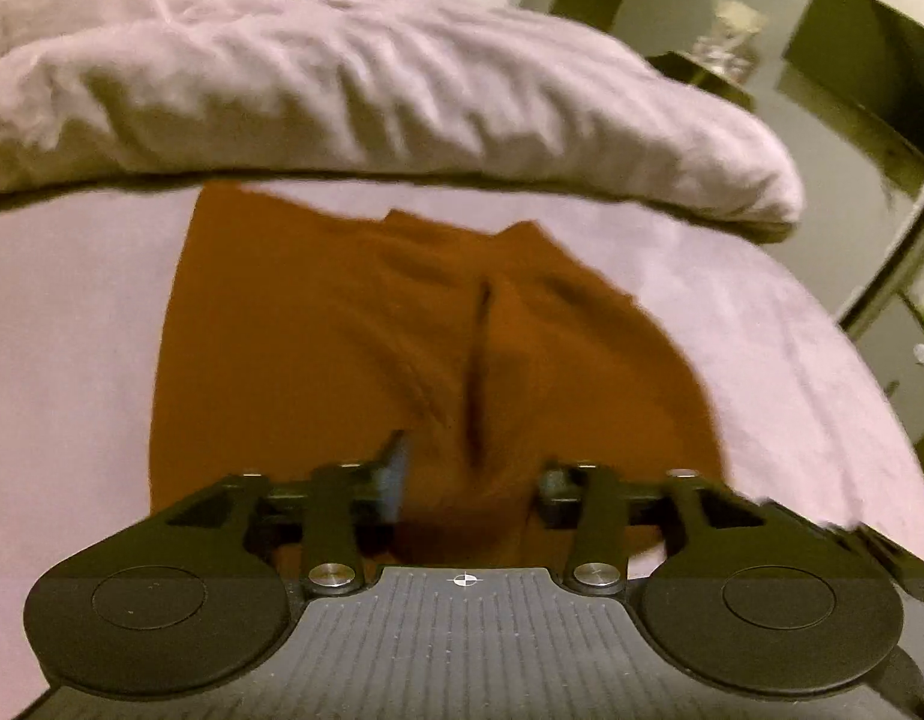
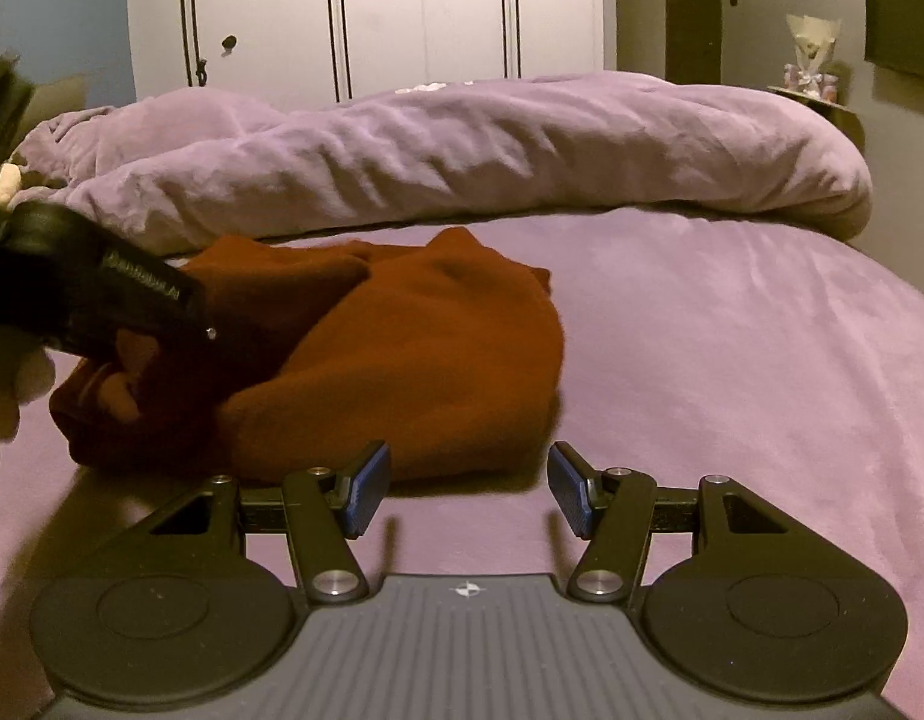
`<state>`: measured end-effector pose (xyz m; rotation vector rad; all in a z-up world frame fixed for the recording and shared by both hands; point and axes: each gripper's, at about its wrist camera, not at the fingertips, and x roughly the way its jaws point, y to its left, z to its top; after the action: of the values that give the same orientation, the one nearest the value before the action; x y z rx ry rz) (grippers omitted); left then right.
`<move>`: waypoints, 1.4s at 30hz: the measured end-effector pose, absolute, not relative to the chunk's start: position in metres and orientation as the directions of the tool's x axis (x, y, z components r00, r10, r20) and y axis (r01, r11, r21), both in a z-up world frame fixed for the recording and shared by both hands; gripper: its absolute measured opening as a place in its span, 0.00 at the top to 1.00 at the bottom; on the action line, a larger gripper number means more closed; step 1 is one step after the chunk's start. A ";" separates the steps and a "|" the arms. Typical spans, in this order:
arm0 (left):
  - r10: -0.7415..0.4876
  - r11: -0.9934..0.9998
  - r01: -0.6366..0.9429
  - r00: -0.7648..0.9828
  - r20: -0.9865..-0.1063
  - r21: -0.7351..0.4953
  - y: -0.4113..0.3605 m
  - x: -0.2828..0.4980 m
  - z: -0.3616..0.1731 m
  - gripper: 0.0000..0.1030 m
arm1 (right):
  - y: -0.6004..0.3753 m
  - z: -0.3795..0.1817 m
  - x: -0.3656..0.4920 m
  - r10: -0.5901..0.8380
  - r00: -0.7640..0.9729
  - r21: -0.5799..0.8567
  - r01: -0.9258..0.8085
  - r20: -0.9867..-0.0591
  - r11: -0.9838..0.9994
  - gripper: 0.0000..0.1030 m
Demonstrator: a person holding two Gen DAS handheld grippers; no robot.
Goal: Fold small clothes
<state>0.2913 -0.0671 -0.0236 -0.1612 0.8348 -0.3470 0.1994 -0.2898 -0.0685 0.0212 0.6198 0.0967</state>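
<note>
A lilac bed sheet (image 2: 732,360) fills both frames, the rust garment (image 2: 414,360) bunched left of centre. Both left gripper (image 1: 468,480) and right gripper (image 2: 468,489) stand apart, empty. Best pinch one flat edge, not the lump.

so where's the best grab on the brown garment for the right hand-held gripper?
Probably the brown garment at its near right hem, where the folded edge lies against the purple sheet. Come in low from the front with the right hand-held gripper, jaws open astride that edge. The left hand-held gripper crowds the bunched left side.
</note>
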 end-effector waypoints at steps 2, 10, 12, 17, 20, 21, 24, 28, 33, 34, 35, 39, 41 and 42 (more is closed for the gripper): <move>-0.415 0.908 0.249 0.642 -0.644 -0.336 -0.051 0.273 -0.006 0.44 | -0.294 -0.067 0.199 0.091 0.813 0.047 -0.078 -0.575 0.996 0.44; -0.129 0.962 -0.059 0.758 -0.639 -0.265 0.033 0.254 -0.001 0.37 | -0.284 -0.053 0.208 0.146 0.836 0.119 -0.097 -0.530 0.988 0.44; -0.114 0.956 -0.104 0.730 -0.674 -0.274 0.039 0.263 -0.016 0.37 | -0.275 -0.044 0.212 0.173 0.845 0.136 -0.120 -0.506 0.983 0.49; -0.202 0.941 -0.076 0.657 -0.726 -0.330 0.027 0.275 -0.042 0.38 | -0.244 -0.018 0.230 0.313 0.848 0.193 -0.253 -0.427 0.948 0.76; -0.256 0.935 -0.028 0.635 -0.729 -0.352 0.020 0.273 -0.042 0.36 | -0.222 -0.020 0.244 0.344 0.828 0.140 -0.315 -0.442 0.939 0.78; -0.247 0.945 -0.011 0.633 -0.734 -0.328 0.016 0.271 -0.043 0.35 | -0.219 -0.027 0.252 0.347 0.806 0.144 -0.318 -0.480 0.937 0.81; -0.248 0.949 0.004 0.623 -0.741 -0.314 0.014 0.268 -0.046 0.35 | -0.219 -0.064 0.275 0.291 0.708 0.129 -0.274 -0.644 0.953 0.84; -0.229 0.946 -0.022 0.665 -0.711 -0.325 0.028 0.254 -0.036 0.32 | -0.240 -0.067 0.270 0.335 0.692 0.213 -0.260 -0.639 0.942 0.87; -0.158 0.971 -0.020 0.691 -0.705 -0.238 0.032 0.242 -0.034 0.28 | -0.246 -0.044 0.273 0.373 0.716 0.295 -0.238 -0.591 0.925 0.67; -0.157 0.972 -0.020 0.687 -0.710 -0.234 0.032 0.241 -0.036 0.27 | -0.246 -0.041 0.275 0.388 0.715 0.319 -0.239 -0.582 0.917 0.63; -0.153 0.973 -0.021 0.683 -0.714 -0.229 0.033 0.240 -0.037 0.27 | -0.247 -0.040 0.281 0.408 0.709 0.348 -0.239 -0.575 0.906 0.59; -0.133 0.980 -0.022 0.672 -0.728 -0.199 0.034 0.236 -0.042 0.27 | -0.231 -0.040 0.295 0.442 0.682 0.388 -0.245 -0.582 0.889 0.58; -0.121 0.983 -0.024 0.670 -0.732 -0.184 0.034 0.235 -0.044 0.27 | -0.220 -0.044 0.300 0.447 0.653 0.371 -0.263 -0.611 0.891 0.56; -0.123 0.982 -0.024 0.669 -0.733 -0.186 0.034 0.235 -0.044 0.27 | -0.214 -0.047 0.304 0.452 0.635 0.366 -0.272 -0.627 0.890 0.56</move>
<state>0.2353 0.0340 -0.0442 -0.1858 0.8374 -0.0560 0.3038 -0.2143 -0.0474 0.2477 0.7802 0.4181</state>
